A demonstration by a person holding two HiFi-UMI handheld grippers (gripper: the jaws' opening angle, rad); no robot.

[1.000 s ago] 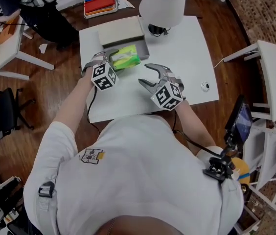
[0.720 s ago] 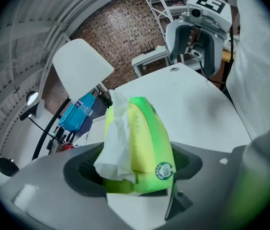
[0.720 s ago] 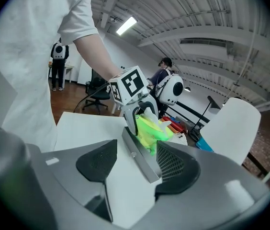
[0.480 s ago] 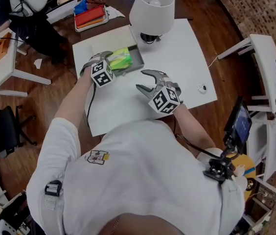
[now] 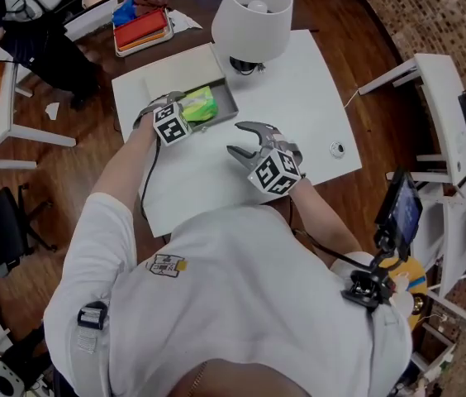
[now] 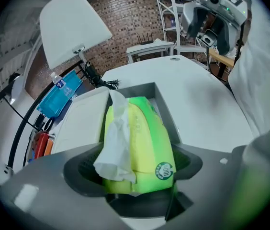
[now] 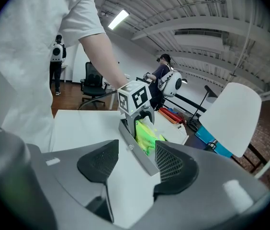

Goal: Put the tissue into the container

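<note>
A green tissue pack (image 5: 201,104) with a white tissue (image 6: 117,140) sticking out of its top sits between the jaws of my left gripper (image 5: 188,111), which is shut on it. The pack lies partly inside the grey open container (image 5: 230,104) at the far left of the white table (image 5: 299,98). In the left gripper view the pack (image 6: 147,133) fills the space between the pads, with the container wall (image 6: 163,102) behind it. My right gripper (image 5: 237,138) hovers over the table to the right of the container; its jaws are closing with nothing between them. The right gripper view shows the container (image 7: 136,151) and the pack (image 7: 147,134) ahead.
A white lamp (image 5: 254,15) stands just behind the container. The container's pale lid (image 5: 175,69) lies to its far left. A small round object (image 5: 337,148) rests near the table's right edge. A red tray (image 5: 140,27) and white racks (image 5: 439,106) surround the table.
My left gripper has carried the tissue pack a little farther into the container. The right gripper's jaws have narrowed slightly and it stayed over the table.
</note>
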